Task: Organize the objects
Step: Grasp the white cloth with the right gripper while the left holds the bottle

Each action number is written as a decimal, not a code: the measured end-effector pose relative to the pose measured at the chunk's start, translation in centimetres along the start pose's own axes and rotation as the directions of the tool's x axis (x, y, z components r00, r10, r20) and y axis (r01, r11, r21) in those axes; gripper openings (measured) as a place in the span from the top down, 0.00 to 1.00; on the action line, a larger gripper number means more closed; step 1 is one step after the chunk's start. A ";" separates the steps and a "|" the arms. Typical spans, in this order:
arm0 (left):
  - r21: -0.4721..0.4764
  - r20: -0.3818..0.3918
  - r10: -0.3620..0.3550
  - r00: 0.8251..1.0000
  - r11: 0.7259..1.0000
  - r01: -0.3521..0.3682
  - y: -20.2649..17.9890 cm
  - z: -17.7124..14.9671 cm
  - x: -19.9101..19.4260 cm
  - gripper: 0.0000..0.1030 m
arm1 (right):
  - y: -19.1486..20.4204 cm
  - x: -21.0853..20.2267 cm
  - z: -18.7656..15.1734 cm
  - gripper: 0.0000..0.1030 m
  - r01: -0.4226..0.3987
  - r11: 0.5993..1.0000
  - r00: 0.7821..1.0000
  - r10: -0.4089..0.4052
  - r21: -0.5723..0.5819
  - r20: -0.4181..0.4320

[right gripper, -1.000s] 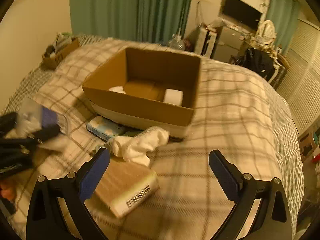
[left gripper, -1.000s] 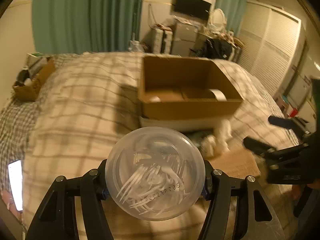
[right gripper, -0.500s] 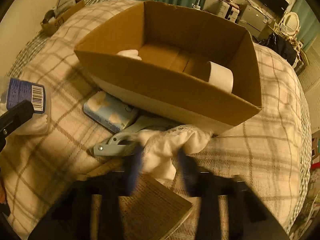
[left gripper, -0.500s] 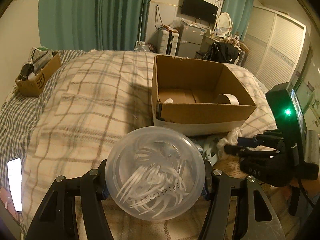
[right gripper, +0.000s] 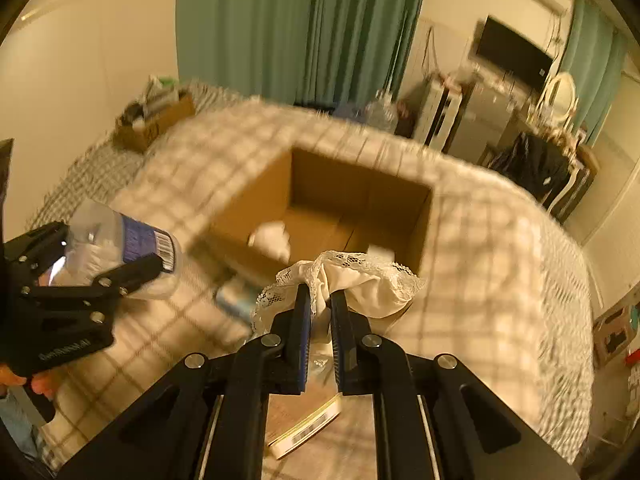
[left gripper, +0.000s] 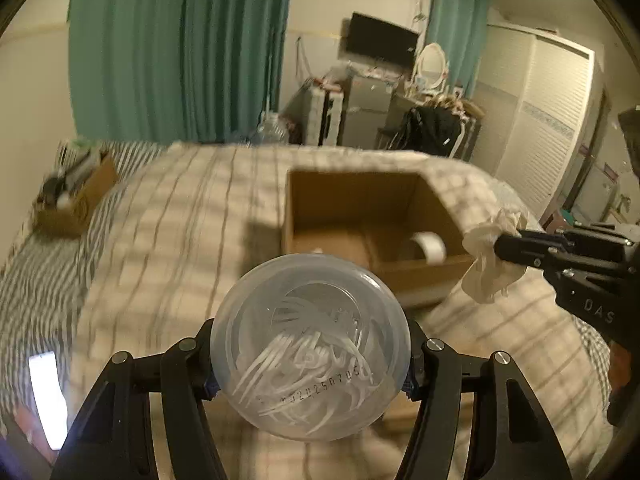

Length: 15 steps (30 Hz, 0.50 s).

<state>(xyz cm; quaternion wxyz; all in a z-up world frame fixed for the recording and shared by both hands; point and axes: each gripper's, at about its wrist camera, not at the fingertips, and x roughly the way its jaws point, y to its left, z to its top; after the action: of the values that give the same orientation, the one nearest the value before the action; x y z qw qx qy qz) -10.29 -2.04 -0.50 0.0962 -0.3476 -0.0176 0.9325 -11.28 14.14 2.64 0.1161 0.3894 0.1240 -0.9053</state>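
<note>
My left gripper (left gripper: 310,364) is shut on a clear plastic jar (left gripper: 310,346) of white picks, held above the plaid bed; the jar also shows at the left of the right wrist view (right gripper: 120,250). My right gripper (right gripper: 320,300) is shut on a white lace-edged cloth (right gripper: 360,280), lifted off the bed; the cloth hangs from it in the left wrist view (left gripper: 490,264). An open cardboard box (left gripper: 360,208) stands ahead on the bed, holding a white tape roll (left gripper: 430,246) and a small white item (right gripper: 272,236).
A flat brown book with a barcode (right gripper: 304,420) and a pale blue packet (right gripper: 236,296) lie on the bed in front of the box. A small cardboard box of clutter (left gripper: 76,200) sits at the far left. A lit phone (left gripper: 46,396) lies at left.
My right gripper closed on the white cloth and lifted it off the bed toward the box. My left gripper kept hold of the jar and rose slightly.
</note>
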 end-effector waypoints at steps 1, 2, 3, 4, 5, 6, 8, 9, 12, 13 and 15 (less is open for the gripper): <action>0.010 0.015 -0.003 1.000 1.000 0.003 -0.4 0.9 -0.1 0.37 | -0.1 -0.5 0.9 0.92 0.015 1.000 1.000 -0.015 -0.004 0.020; 0.023 0.033 -0.003 0.999 1.000 0.003 -1.0 2.1 -0.1 0.37 | -0.4 -1.1 1.6 0.92 0.028 1.000 0.999 -0.028 -0.008 0.039; 0.032 0.044 -0.004 0.999 0.999 0.002 -1.3 2.9 0.0 0.37 | -0.6 -1.4 2.3 0.92 0.035 0.999 0.998 -0.035 -0.010 0.055; 0.041 0.055 -0.006 0.998 0.999 0.003 -1.6 3.7 0.1 0.37 | -1.1 -1.7 3.0 0.92 0.040 0.999 0.997 -0.039 -0.009 0.068; 0.052 0.070 -0.012 0.998 0.999 0.008 -2.2 4.8 0.5 0.37 | -1.6 -1.8 4.0 0.92 0.045 0.999 0.996 -0.045 -0.003 0.083; 0.058 0.076 -0.017 0.997 0.998 0.012 -2.4 5.5 0.8 0.37 | -2.1 -1.7 4.6 0.92 0.051 0.999 0.995 -0.051 0.001 0.090; 0.068 0.080 -0.028 0.996 0.997 0.022 -3.0 7.1 2.3 0.37 | -3.1 -1.1 5.9 0.92 0.062 0.998 0.993 -0.063 0.015 0.099; 0.072 0.075 -0.027 0.997 0.997 0.022 -3.2 7.6 3.1 0.37 | -3.7 -0.6 6.4 0.92 0.064 0.998 0.993 -0.066 0.022 0.100; 0.091 0.050 -0.024 0.998 0.996 0.020 -3.6 8.5 6.4 0.37 | -5.3 2.2 7.8 0.92 0.067 0.997 0.994 -0.070 0.041 0.080; 0.098 0.042 -0.025 0.999 0.995 0.020 -3.7 8.6 7.3 0.37 | -5.6 3.4 8.1 0.92 0.067 0.997 0.995 -0.070 0.044 0.070; 0.117 0.020 -0.020 1.000 0.993 0.018 -3.9 8.5 9.7 0.37 | -6.3 5.9 8.4 0.92 0.063 0.997 0.997 -0.065 0.049 0.042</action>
<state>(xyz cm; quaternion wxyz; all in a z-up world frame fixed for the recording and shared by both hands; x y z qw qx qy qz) -22.31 3.95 0.06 0.1251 -0.3313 0.0326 0.9346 -22.87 16.80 4.73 0.0804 0.3679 0.1122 -0.9196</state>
